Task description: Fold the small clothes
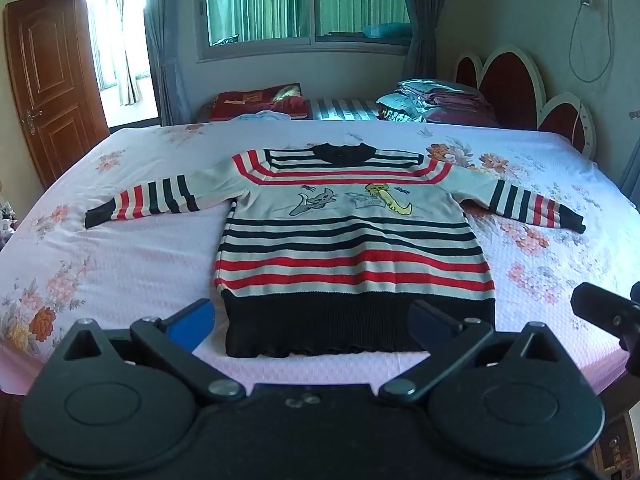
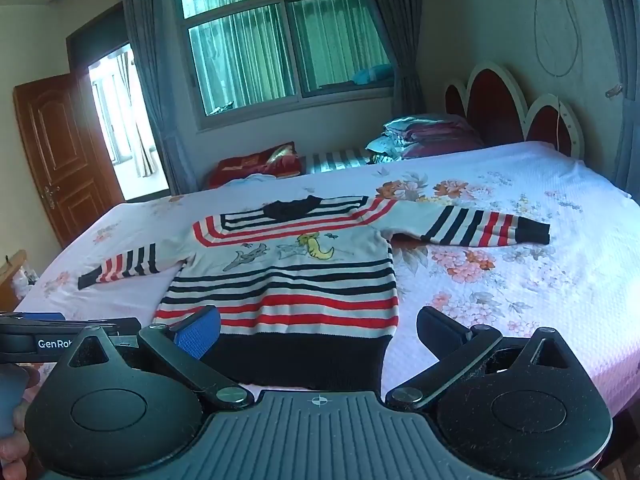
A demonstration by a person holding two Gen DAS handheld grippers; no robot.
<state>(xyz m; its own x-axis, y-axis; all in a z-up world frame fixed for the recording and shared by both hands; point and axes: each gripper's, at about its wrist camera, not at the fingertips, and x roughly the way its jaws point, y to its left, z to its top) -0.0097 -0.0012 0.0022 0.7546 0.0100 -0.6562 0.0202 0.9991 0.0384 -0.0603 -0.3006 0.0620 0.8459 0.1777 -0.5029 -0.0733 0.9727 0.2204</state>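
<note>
On the floral bedsheet point(image 1: 120, 240) the striped child's sweater point(image 1: 352, 248) lay flat, both sleeves spread, hem nearest. The left gripper point(image 1: 312, 326) and right gripper point(image 2: 318, 332) hovered above the hem with fingers apart, holding nothing. I feared the loose knit could slide on the sheet or bunch, if only one layer was pinched.

A floral bedsheet point(image 1: 120, 248) is covering the bed; folded bedding point(image 1: 436, 100) is lying beside a scalloped headboard point(image 1: 516, 88); curtains point(image 2: 256, 40) are hanging.
</note>
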